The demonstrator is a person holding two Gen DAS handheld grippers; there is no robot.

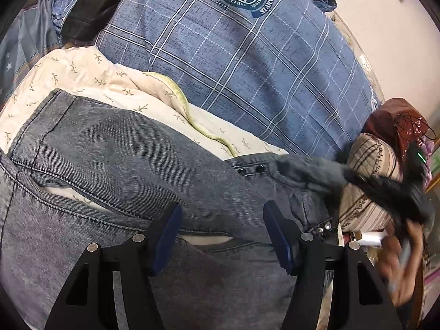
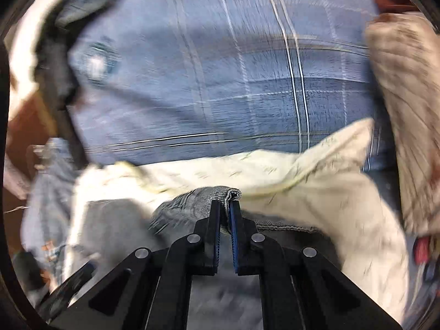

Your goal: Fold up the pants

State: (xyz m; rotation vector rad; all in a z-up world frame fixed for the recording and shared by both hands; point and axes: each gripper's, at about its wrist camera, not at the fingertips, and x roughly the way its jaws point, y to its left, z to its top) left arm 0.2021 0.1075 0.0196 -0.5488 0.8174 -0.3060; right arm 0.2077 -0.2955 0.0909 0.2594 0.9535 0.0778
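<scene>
Across a cream leaf-print sheet [image 1: 90,82] on the bed lie the jeans [image 1: 115,148] — soft, fairly heavy denim that will likely sag between holds, best taken at seams or hems. The right gripper [image 2: 225,214] is clamped on a folded denim edge; the left gripper [image 1: 222,220] hovers over the pants, jaws apart. Beyond: a blue plaid quilt [image 1: 247,68], a striped pillow [image 1: 368,176] — cluttered, uneven footing.
</scene>
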